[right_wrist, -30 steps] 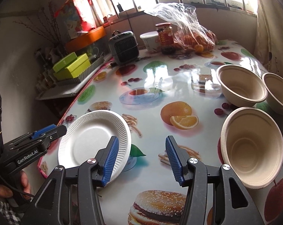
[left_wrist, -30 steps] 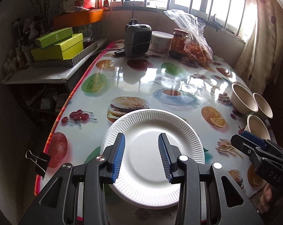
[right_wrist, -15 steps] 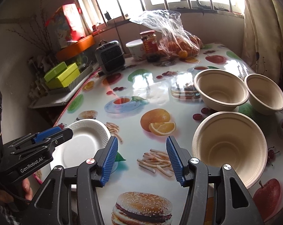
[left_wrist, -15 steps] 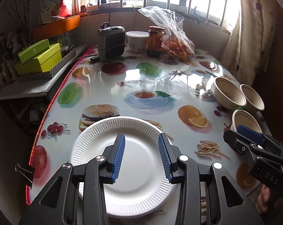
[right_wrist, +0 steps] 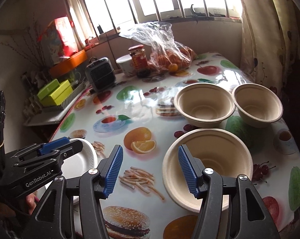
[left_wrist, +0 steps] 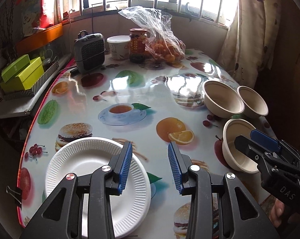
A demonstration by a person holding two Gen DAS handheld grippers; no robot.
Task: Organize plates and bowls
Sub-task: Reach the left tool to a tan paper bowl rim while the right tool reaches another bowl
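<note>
A white paper plate (left_wrist: 86, 171) lies at the table's near left edge; it also shows in the right wrist view (right_wrist: 84, 155). My left gripper (left_wrist: 150, 165) hovers open, its left finger over the plate's right side, nothing between the pads. Three beige bowls stand at the right: a near bowl (right_wrist: 219, 159), a wide far bowl (right_wrist: 203, 105) and a smaller bowl (right_wrist: 257, 103). My right gripper (right_wrist: 150, 169) has its jaws opening. Its right finger hangs over the near bowl's left rim, and the pads press on nothing. In the left wrist view the right gripper (left_wrist: 245, 137) sits above the near bowl (left_wrist: 235, 151).
The table (left_wrist: 150, 91) has a glossy food-print cloth. At its far end stand a grey fan heater (left_wrist: 89, 52), a white tub (left_wrist: 119, 46), a jar (left_wrist: 138, 44) and a plastic bag of oranges (left_wrist: 161, 45). Green boxes (left_wrist: 20, 73) sit on a shelf at left; a curtain (left_wrist: 249, 39) hangs at right.
Both grippers have shifted to the right along the table. The plate slid from under the left gripper toward the left. The near bowl came under the right gripper, whose jaws widened.
</note>
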